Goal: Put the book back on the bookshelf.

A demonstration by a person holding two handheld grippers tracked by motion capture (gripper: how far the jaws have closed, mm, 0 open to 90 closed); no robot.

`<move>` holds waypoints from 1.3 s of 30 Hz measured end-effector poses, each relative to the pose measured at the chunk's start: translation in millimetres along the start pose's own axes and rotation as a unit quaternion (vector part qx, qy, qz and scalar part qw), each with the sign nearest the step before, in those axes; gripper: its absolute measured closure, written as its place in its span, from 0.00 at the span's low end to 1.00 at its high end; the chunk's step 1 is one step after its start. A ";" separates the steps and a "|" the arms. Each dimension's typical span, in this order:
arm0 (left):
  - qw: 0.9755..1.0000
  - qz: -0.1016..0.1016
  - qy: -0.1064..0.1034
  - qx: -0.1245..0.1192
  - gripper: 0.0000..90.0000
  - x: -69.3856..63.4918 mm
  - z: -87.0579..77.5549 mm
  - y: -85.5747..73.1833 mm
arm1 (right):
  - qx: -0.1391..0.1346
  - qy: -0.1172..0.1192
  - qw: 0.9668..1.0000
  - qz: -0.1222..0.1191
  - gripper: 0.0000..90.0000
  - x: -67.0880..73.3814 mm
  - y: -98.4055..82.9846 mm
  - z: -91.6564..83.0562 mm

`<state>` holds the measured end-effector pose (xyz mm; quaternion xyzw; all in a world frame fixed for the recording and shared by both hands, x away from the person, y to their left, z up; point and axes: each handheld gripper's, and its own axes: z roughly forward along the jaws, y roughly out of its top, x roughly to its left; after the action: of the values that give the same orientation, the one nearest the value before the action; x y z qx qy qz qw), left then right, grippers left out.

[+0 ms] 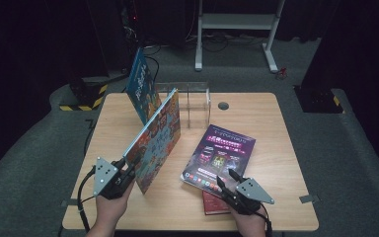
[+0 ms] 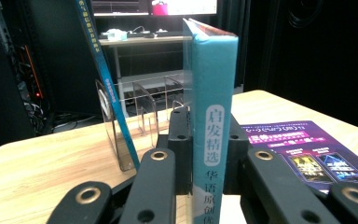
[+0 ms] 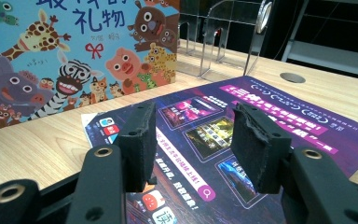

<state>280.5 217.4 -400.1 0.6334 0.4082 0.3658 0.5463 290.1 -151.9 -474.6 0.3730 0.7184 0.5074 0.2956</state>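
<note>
Left gripper (image 1: 128, 165): at 7 o'clock on the surface (image 1: 266, 128), jaws pinching the teal spine of the picture book (image 1: 155, 138) — the book stands on its lower edge, tilted, running toward 1 o'clock.
Right gripper (image 1: 225, 178): at 5 o'clock, jaws spread with nothing between them, poised over the near corner of the purple magazine (image 1: 220, 157).
Purple magazine: glossy, flat on the surface just right of centre; a dark red book (image 1: 213, 204) lies partly under its near edge.
Second book (image 1: 142, 86): blue, thin, leaning at 11 o'clock beside the clear rack (image 1: 190, 101).
Left gripper view alone gives: white characters down the picture book's spine (image 2: 213, 121); the rack's curved transparent dividers (image 2: 144, 109).
Right gripper view alone gives: the cover's cartoon animals (image 3: 74, 60) — giraffe, zebra, pig; worn foam on one jaw pad.
High view alone gives: the red book, the hands, a grey round port (image 1: 223, 105) at 12 o'clock.
Hard to make out: the red book's cover, mostly hidden; magazine print too small; room beyond is dark.
</note>
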 end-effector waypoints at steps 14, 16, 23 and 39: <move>1.000 -0.002 -0.005 0.009 0.87 1.9 9.0 1.2 | 0.004 0.004 1.000 -0.003 0.56 1.4 -1.2 2.4; 1.000 -0.002 -0.005 0.009 0.86 1.7 10.2 1.2 | 0.004 0.005 1.000 -0.004 0.56 1.6 -1.4 2.6; 1.000 0.002 -0.007 0.007 0.86 0.7 11.7 1.7 | 0.005 0.005 1.000 -0.006 0.56 1.7 -1.7 2.9; 1.000 -0.007 -0.007 -0.001 0.89 1.1 13.0 1.7 | 0.006 0.005 1.000 -0.006 0.56 2.1 -2.2 3.4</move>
<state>292.9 213.2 -400.2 0.6326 0.4078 0.3579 0.5526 291.1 -148.9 -477.8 0.3682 0.7253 0.5031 0.2921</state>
